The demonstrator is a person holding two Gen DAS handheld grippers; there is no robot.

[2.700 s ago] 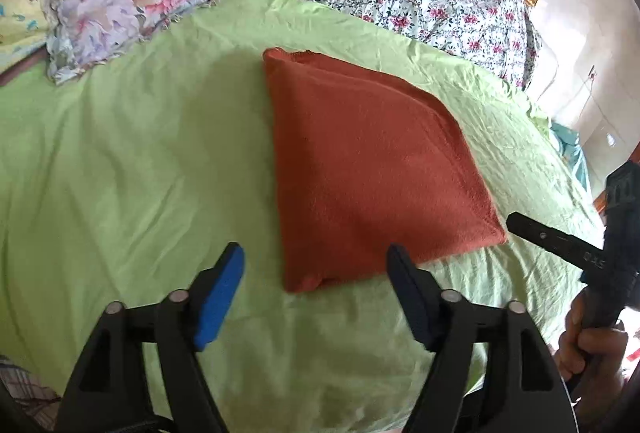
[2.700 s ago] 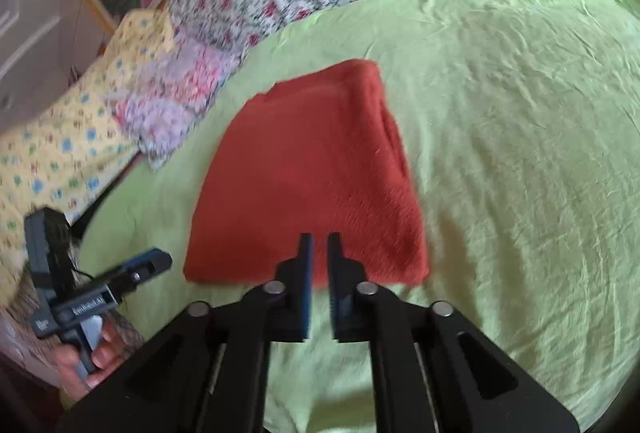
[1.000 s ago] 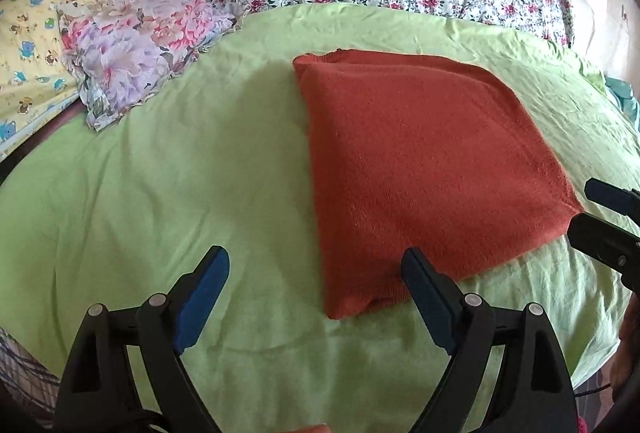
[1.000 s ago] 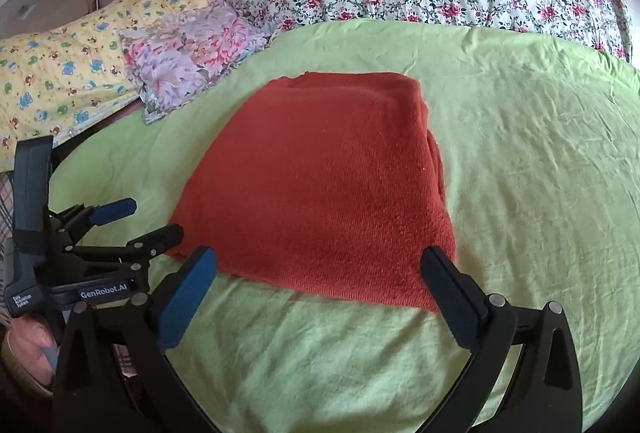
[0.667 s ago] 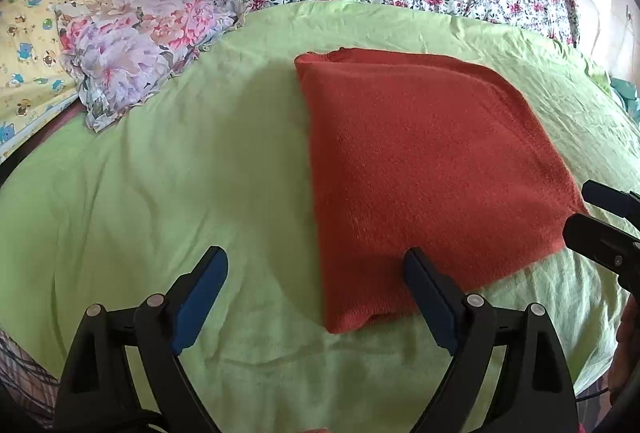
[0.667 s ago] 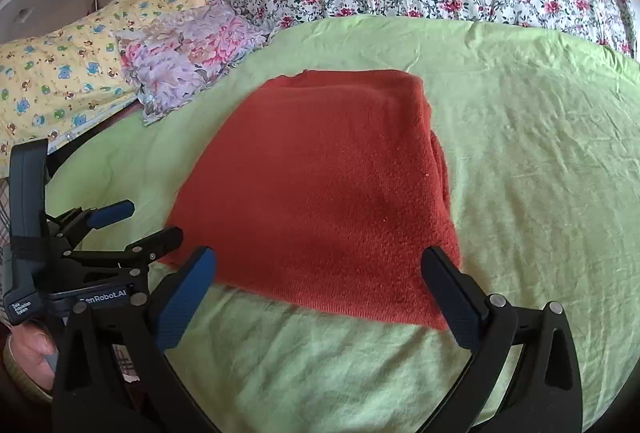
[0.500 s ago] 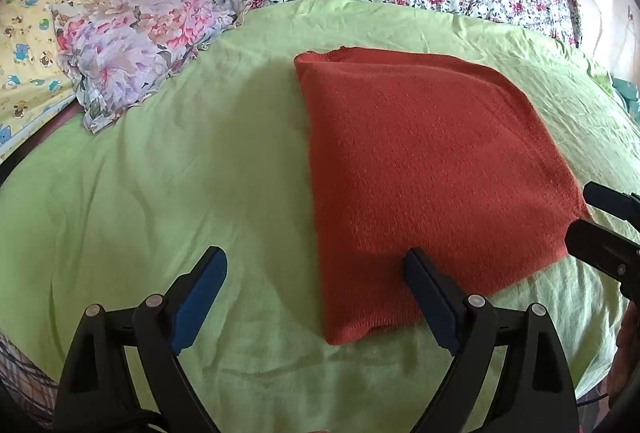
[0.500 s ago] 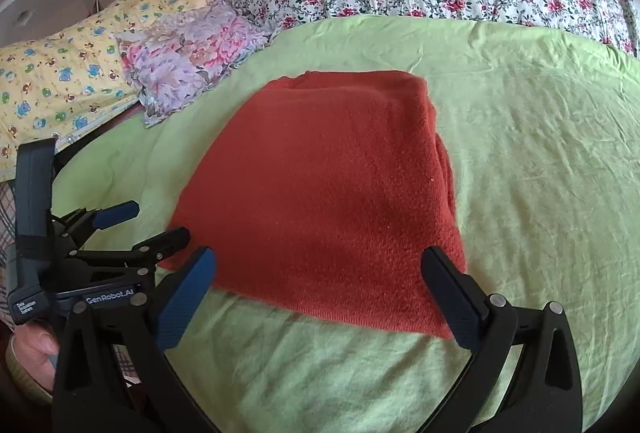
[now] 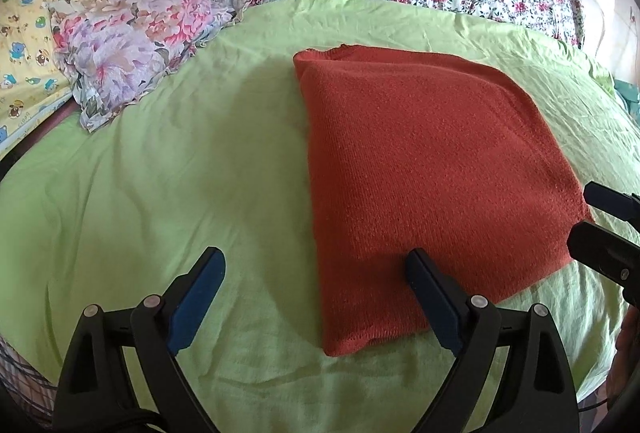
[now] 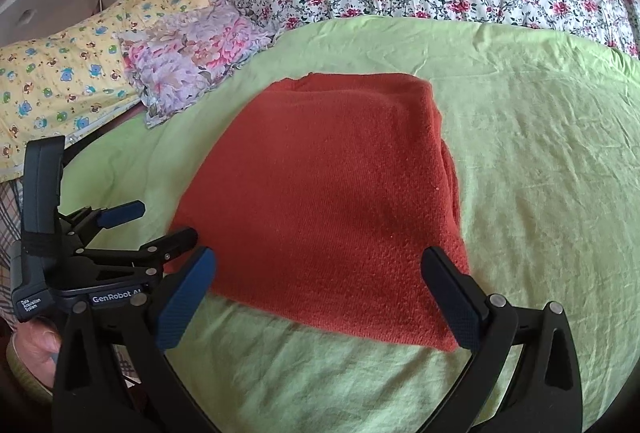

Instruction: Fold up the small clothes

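Low in the frame, the left hand-held gripper point(image 9: 314, 293) and right hand-held gripper point(image 10: 318, 297) are both hanging wide open, gripping nothing. Just beyond them, the rust-red knitted garment point(image 10: 332, 193) is lying folded into a flat rectangle on the light green bedsheet point(image 10: 540, 153). Folding looks nearly finished; perhaps one fold remains. Floral pillows point(image 9: 132, 33) sit upper left.

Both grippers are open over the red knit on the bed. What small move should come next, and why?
Probably lower both onto the near edge of the red knit and close. The left gripper and right gripper are open, straddling its near corners, and it lies flat on the green sheet, ungripped.
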